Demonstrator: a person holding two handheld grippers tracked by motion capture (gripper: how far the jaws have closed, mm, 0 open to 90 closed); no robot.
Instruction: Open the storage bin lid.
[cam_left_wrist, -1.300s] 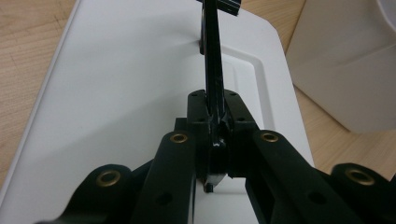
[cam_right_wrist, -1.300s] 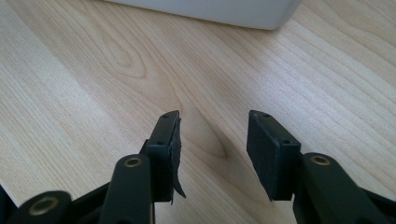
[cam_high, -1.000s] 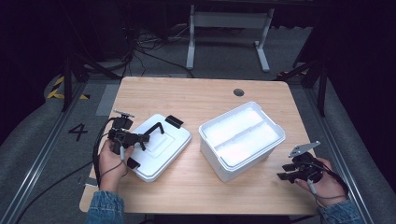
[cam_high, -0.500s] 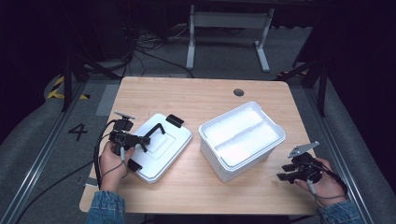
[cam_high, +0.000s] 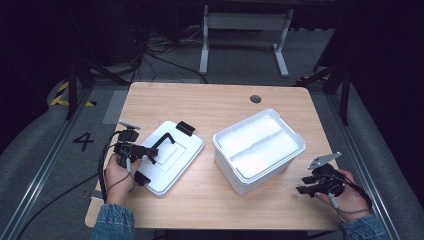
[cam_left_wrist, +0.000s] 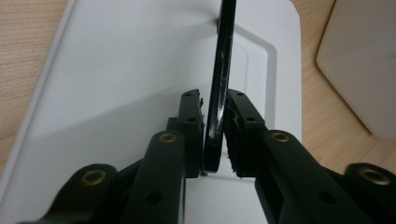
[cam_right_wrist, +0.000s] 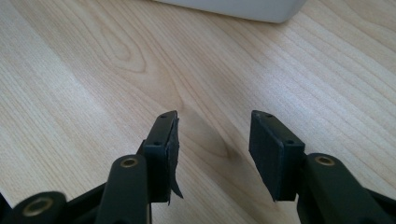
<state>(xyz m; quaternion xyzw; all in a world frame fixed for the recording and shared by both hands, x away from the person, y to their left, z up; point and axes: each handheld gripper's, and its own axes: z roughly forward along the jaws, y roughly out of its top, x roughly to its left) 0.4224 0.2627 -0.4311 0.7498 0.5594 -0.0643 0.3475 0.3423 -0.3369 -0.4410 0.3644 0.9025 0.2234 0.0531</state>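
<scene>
Our left gripper (cam_left_wrist: 214, 135) clamps the black handle (cam_left_wrist: 223, 70) of the white lid (cam_high: 167, 157), which lies on the counter (cam_high: 220, 107) beside the open bin (cam_high: 258, 149). Our right gripper (cam_right_wrist: 214, 154) gapes, idle. Next, probably, we lift the lid onto the bin.

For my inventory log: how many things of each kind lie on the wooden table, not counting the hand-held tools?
White plastic lid with black handle: 1
White open plastic box with a divider: 1
Total: 2

In the right gripper view, the white box (cam_right_wrist: 233, 8) is cut off at twelve o'clock. In the left gripper view, the lid's black handle (cam_left_wrist: 223, 70) runs off the top edge.
</scene>
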